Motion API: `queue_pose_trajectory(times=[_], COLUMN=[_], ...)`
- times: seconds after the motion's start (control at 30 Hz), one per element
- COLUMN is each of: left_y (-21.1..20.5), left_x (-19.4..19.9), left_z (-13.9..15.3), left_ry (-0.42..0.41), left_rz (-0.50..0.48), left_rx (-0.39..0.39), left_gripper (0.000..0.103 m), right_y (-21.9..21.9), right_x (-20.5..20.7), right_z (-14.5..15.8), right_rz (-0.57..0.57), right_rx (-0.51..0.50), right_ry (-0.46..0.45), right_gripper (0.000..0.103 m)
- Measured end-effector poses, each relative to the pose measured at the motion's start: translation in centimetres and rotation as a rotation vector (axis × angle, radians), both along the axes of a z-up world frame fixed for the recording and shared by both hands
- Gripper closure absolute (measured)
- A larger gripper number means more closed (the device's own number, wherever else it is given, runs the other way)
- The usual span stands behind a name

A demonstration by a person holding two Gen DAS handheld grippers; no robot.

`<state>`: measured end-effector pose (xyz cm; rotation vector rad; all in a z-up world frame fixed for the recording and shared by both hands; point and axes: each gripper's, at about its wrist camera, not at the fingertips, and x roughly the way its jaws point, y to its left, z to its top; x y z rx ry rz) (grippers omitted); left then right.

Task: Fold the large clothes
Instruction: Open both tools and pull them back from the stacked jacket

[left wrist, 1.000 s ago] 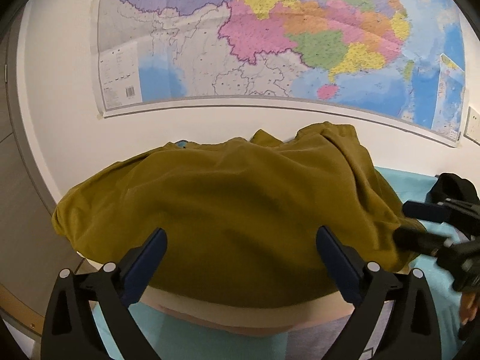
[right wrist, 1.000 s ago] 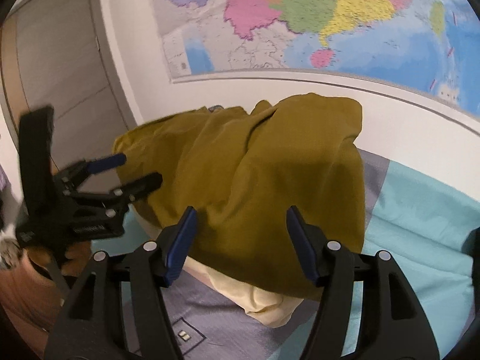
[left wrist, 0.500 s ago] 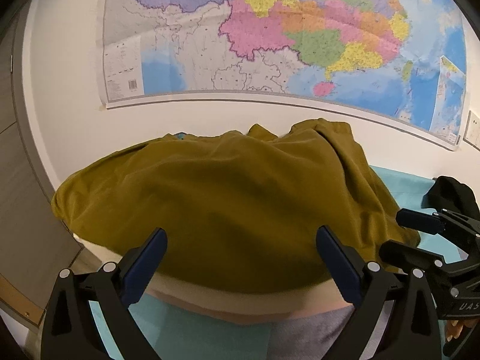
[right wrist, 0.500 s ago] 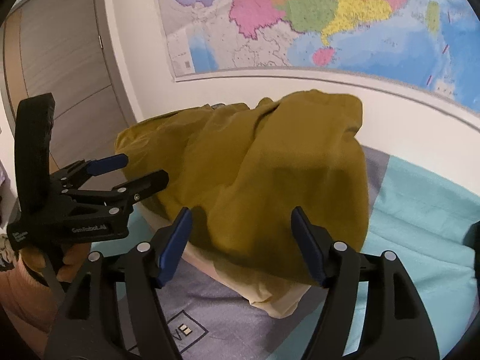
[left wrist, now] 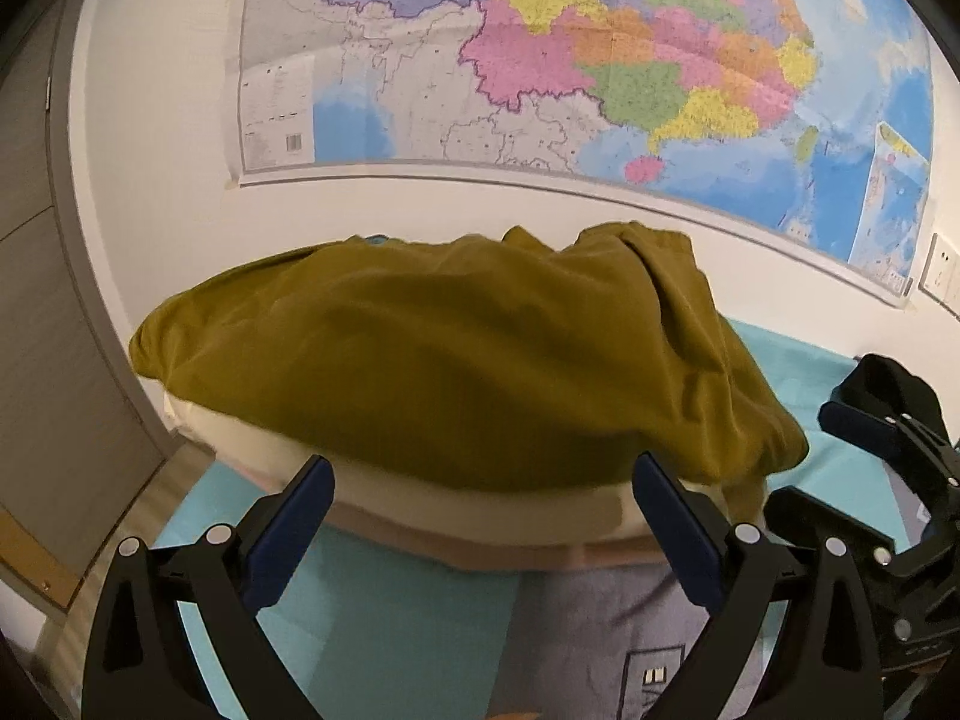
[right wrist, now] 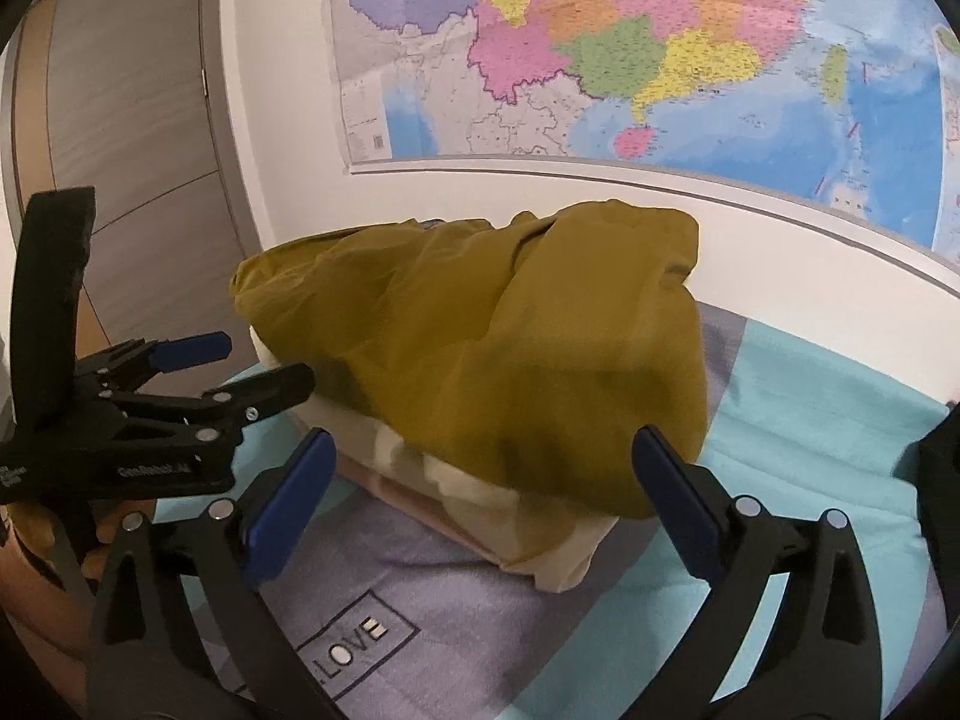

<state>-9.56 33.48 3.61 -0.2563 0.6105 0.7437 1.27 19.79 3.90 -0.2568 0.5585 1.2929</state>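
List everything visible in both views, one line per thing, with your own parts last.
garment: one, olive, draped over the pillow near the wall
pillow: one, cream, on the bed under the garment
bed cover: one, teal with grey patches and a boxed LOVE print, spread under everything
map: one, multicoloured, hung on the white wall above the bed
wall switch: one, white, on the wall at the far right
door: one, grey-brown, left of the wall
left gripper: one, black with blue pads, open, short of the pillow, nothing between its jaws
right gripper: one, black with blue pads, jaws opening, nothing between them
hand: one, holding the left gripper's handle
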Motion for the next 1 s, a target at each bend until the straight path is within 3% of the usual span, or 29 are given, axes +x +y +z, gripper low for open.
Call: queue_pose_trajectory(times=[0.33,1.0], left_y=[-2.9,-6.4], left_x=[-1.1,-2.6], left_z=[0.5,-0.6], left_ry=[-0.019,-0.002], left_rz=[-0.001,0.000], left_rx=[0.043,0.021], left_gripper=[0.007,0.007], right_y=[-2.4,-6.4], right_x=[-1.5,-2.9], right_z=[0.0,-0.8], right_rz=[-0.004,-0.033], right_rx=[0.002,-0.001], right_ry=[-0.017,0.001], right_gripper=[0.006,0.006])
